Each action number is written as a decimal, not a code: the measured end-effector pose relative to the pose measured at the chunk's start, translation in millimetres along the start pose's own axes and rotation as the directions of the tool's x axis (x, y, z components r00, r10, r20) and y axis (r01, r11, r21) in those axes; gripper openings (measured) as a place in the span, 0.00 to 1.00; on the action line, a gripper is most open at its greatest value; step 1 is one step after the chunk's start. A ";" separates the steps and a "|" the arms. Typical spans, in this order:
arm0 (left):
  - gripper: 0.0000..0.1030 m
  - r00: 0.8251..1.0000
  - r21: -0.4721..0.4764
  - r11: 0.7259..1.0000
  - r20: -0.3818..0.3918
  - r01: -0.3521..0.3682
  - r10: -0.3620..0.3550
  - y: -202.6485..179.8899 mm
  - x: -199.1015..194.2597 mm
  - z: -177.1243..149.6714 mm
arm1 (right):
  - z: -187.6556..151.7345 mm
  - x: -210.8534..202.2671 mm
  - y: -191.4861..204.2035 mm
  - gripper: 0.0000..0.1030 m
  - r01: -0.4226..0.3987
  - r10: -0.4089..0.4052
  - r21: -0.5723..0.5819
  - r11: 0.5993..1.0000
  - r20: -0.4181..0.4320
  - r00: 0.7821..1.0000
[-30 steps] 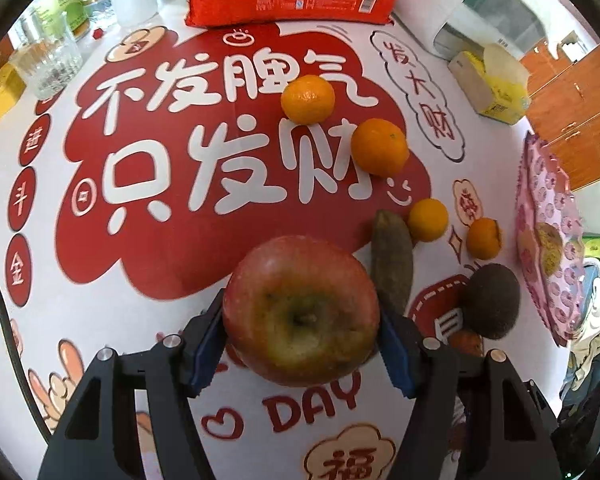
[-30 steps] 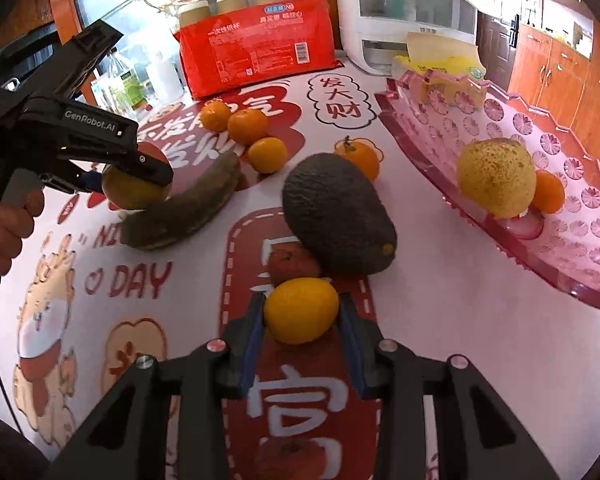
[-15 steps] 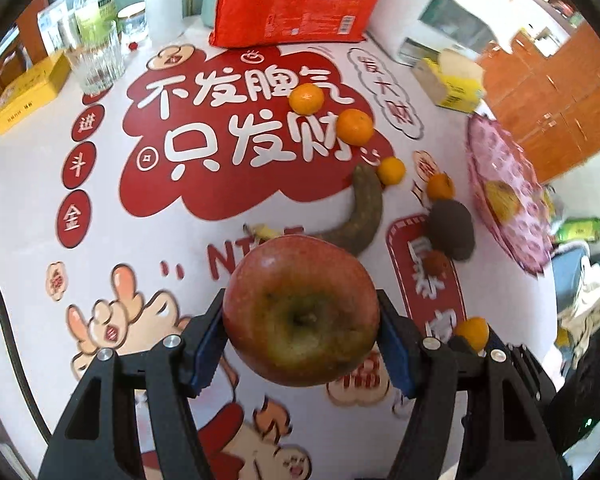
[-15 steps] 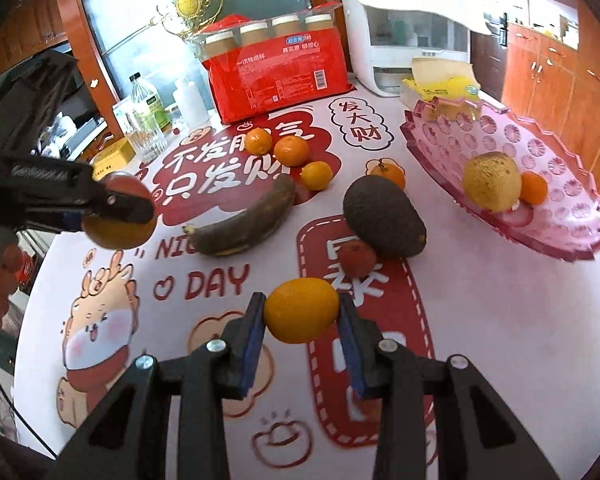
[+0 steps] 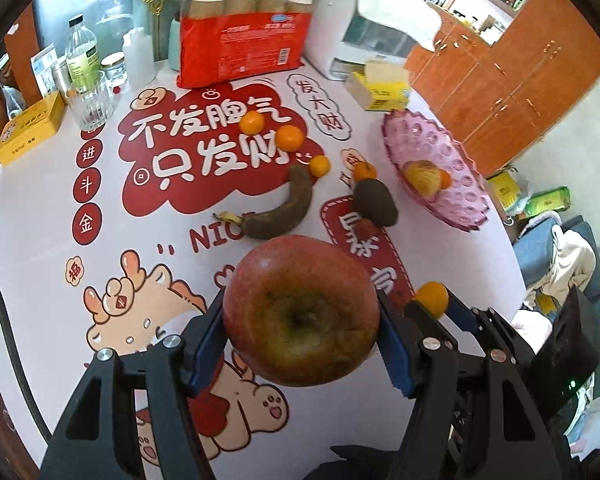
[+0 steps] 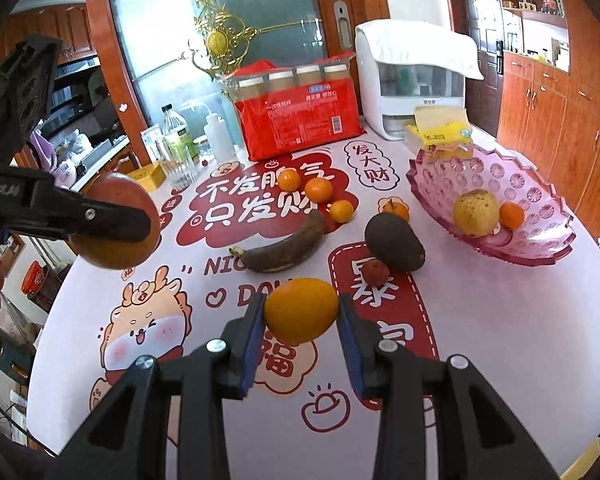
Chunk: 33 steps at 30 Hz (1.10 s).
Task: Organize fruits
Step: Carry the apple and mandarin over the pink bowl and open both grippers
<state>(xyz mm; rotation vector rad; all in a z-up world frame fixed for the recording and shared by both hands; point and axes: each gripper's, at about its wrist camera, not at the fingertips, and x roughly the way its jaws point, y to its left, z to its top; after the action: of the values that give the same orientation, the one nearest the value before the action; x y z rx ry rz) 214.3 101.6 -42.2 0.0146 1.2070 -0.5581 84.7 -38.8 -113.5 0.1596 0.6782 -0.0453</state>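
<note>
Brightly and evenly daylit, soft shadows only, sharp throughout, strongly bent and black-vignetted at fisheye edges.

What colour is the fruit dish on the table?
Translucent pink with a raised dot-and-flower pattern; the dish shows best in the right wrist view.

A wide strip of the desk [image 6: 500, 320] is lying bare between the near edge and the pink bowl [image 6: 548, 216], giving an unobstructed approach. The avocado [image 6: 394, 242], a small red fruit [image 6: 375, 273] and the dark banana [image 6: 286, 246] are blocking the centre. Four small oranges [image 6: 318, 190] are crowding the area behind them. The red package [image 6: 300, 124], bottles [image 6: 176, 136] and white appliance [image 6: 412, 84] are closing off the far edge.
</note>
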 end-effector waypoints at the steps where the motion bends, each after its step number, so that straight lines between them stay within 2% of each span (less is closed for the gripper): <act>1: 0.64 1.000 0.001 1.000 0.000 0.002 -0.002 -4.3 -2.1 -1.6 | 0.5 -3.3 -1.8 0.35 -0.003 0.003 0.002 1.000 0.003 1.000; 9: 0.64 1.000 -0.012 1.000 0.021 -0.001 0.002 -48.4 -8.2 -9.0 | 4.1 -17.8 -33.6 0.35 -0.033 0.033 -0.010 0.999 0.013 0.999; 18: 0.64 0.998 -0.075 0.997 0.060 -0.014 0.018 -116.2 -0.2 -4.9 | 12.5 -39.5 -103.9 0.35 -0.095 0.094 -0.085 0.992 -0.012 0.995; 26: 0.64 0.993 -0.113 0.994 0.114 -0.004 0.017 -179.9 20.3 11.2 | 26.3 -42.8 -170.3 0.35 -0.126 0.122 -0.155 0.980 -0.033 0.992; 33: 0.64 0.990 -0.122 0.993 0.144 0.006 0.012 -232.0 49.1 36.9 | 41.5 -39.3 -218.0 0.35 -0.137 0.136 -0.214 0.967 -0.019 0.990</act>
<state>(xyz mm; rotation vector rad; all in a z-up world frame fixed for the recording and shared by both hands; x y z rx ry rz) 162.1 -130.1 -7.1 -0.1260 1.0974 -0.4740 59.5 -261.0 -85.8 -0.0025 0.6698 0.1608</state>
